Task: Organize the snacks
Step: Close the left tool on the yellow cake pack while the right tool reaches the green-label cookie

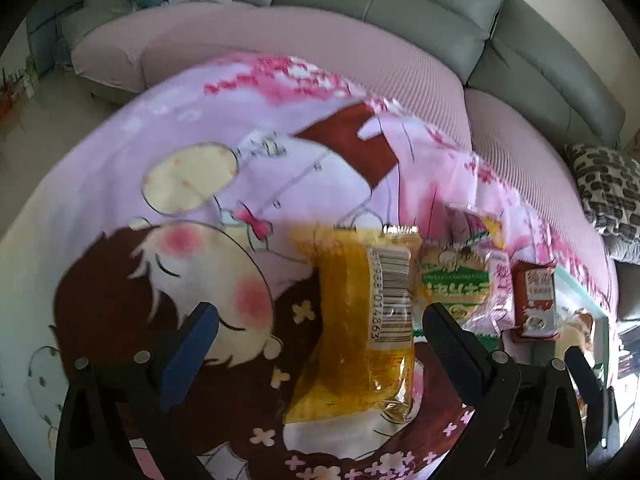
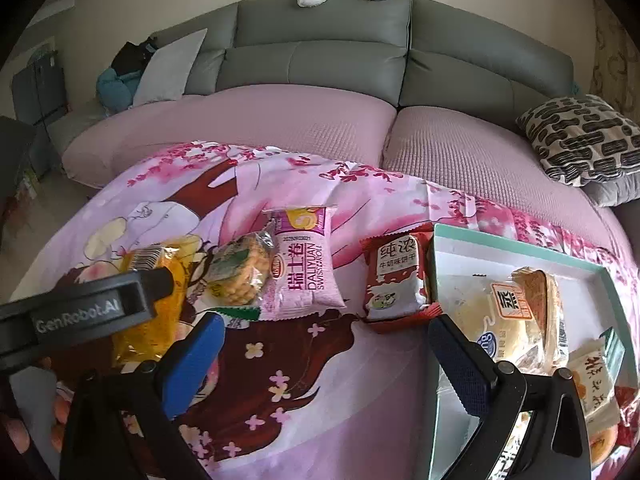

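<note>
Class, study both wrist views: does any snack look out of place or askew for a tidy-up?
Four packets lie loose on the cartoon cloth outside the teal-rimmed tray: a yellow packet, a green cracker pack overlapping the pink Swiss roll, and a red biscuit pack. Nothing looks spilled or torn.

A pink cartoon-print cloth (image 2: 320, 380) covers the surface, and right on it sits a row of snacks: a yellow packet (image 1: 362, 320) at the left, a green-labelled cracker pack (image 2: 238, 276) touching the pink Swiss roll pack (image 2: 308, 268), then a red biscuit pack (image 2: 396, 280) just beside the teal-rimmed tray (image 2: 520, 249).
</note>
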